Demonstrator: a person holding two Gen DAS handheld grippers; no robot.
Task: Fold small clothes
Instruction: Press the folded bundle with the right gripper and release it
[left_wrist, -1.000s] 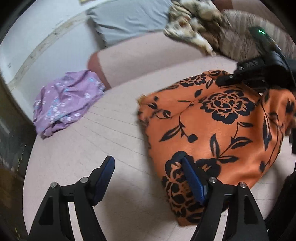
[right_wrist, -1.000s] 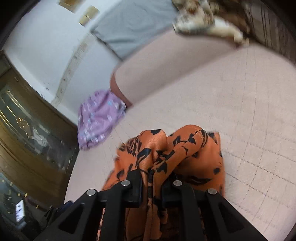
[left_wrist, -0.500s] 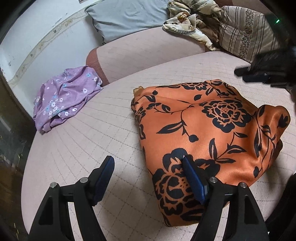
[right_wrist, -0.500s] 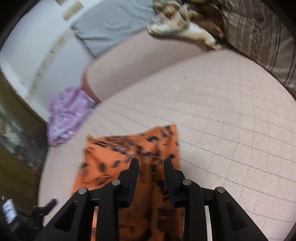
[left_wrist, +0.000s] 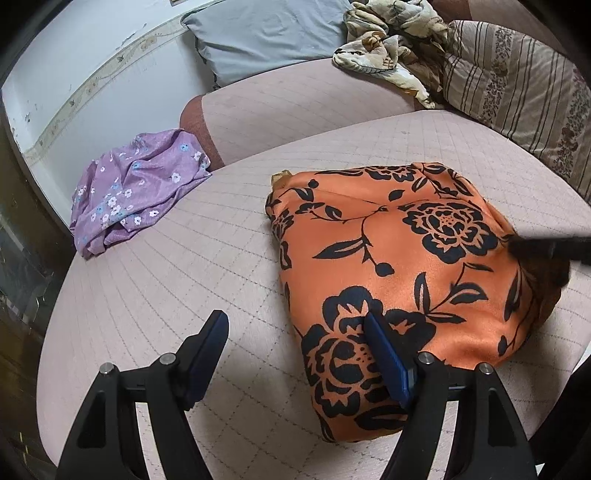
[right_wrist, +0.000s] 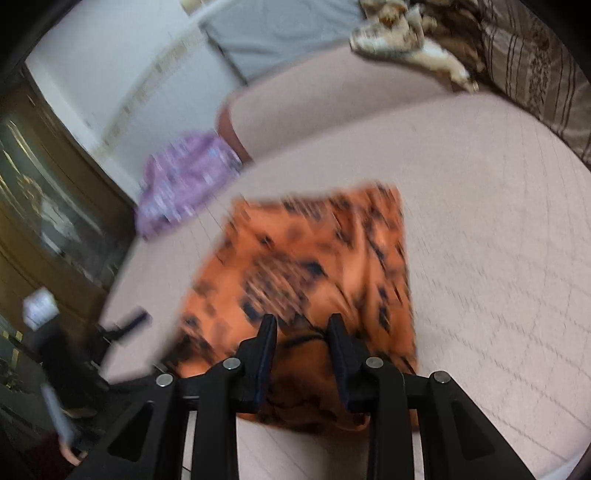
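Note:
An orange garment with black flowers (left_wrist: 399, 266) lies folded on the pink quilted bed. My left gripper (left_wrist: 295, 332) is open and empty, low over the bed at the garment's near left corner, its right finger (left_wrist: 384, 354) over the cloth. In the right wrist view, which is blurred, the same garment (right_wrist: 310, 258) lies flat. My right gripper (right_wrist: 302, 325) is open with a modest gap, over the garment's near edge, holding nothing. Its dark tip (left_wrist: 546, 247) shows at the right edge of the left wrist view.
A purple flowered garment (left_wrist: 136, 192) lies crumpled at the bed's far left edge. A grey pillow (left_wrist: 266, 33), a patterned cloth heap (left_wrist: 391, 48) and a striped pillow (left_wrist: 517, 92) line the back. A dark wooden cabinet (right_wrist: 44, 206) stands left of the bed.
My right gripper opened and let go of the orange garment, which dropped flat onto the bed, then drew back. The left gripper stayed open in place.

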